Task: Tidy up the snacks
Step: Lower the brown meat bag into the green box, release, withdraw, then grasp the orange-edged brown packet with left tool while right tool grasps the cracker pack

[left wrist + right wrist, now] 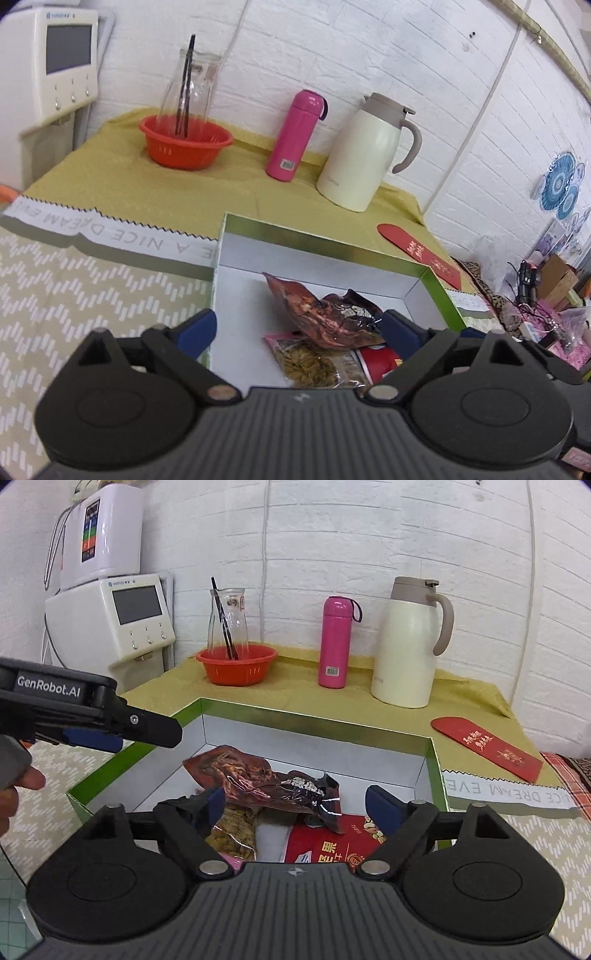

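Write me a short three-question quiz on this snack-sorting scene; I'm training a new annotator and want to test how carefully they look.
1. True or false: the dark brown snack bag lies inside the green-rimmed box.
2. Which stands between the red basket and the cream jug?
A. a pink bottle
B. a blue mug
C. a green can
3. Fill in: the right gripper has its jaws ____, gripping nothing.

Key
1. True; it rests on other packets in the box.
2. A; the pink bottle stands upright on the yellow cloth.
3. Open; the left gripper is open too.
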Available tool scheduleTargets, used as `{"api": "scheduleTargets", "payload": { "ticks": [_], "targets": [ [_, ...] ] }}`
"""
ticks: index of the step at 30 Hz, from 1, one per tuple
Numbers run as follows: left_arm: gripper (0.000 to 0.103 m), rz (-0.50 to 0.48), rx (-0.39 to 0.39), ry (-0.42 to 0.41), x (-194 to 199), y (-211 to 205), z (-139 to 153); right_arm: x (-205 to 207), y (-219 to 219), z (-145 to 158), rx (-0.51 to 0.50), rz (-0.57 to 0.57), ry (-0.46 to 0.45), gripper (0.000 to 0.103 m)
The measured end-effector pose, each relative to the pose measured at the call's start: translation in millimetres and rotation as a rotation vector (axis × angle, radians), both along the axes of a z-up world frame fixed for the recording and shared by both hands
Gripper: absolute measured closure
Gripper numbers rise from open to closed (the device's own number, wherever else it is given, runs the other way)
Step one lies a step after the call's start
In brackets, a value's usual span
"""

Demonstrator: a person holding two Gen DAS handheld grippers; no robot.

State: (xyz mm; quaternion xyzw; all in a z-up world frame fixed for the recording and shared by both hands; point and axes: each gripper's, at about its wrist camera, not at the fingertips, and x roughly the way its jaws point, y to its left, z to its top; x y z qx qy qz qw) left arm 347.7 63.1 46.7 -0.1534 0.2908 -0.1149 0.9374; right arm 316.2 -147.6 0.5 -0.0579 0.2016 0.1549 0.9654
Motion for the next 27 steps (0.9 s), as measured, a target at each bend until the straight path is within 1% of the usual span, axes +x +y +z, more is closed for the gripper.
{"api": "scheduleTargets", "payload": {
  "ticks": [2, 4, 6, 12, 17, 21, 24, 27],
  "targets": [
    [0.009, -0.008, 0.041, -0.019, -10, -4, 2, -10, -7, 2, 0.055, -0.003, -0.008, 0.000],
    [0.009, -0.015, 0.053, -0.025, -18, -6, 4, -21, -10, 5, 0.098, 0.003, -0.010, 0.000],
    [0.009, -0.028, 0.050, -0.026, -26, -10, 6, -32, -13, 9, 0.121, 0.005, -0.024, 0.000],
    [0.009, -0.071, 0.020, -0.021, -52, -21, 14, -68, -17, 18, 0.125, 0.025, -0.061, 0.000],
    [0.009, -0.094, 0.008, -0.021, -86, -25, 18, -106, -27, 21, 0.122, 0.038, -0.094, 0.000],
    [0.009, -0.110, -0.016, 0.006, -117, -25, 10, -139, -43, 14, 0.142, 0.032, -0.118, 0.000],
    [0.009, -0.132, 0.004, 0.033, -140, -27, -3, -158, -55, 3, 0.159, 0.020, -0.116, 0.000],
    [0.009, -0.158, 0.031, 0.048, -165, -30, -17, -176, -64, -13, 0.165, 0.016, -0.079, 0.000]
  ]
}}
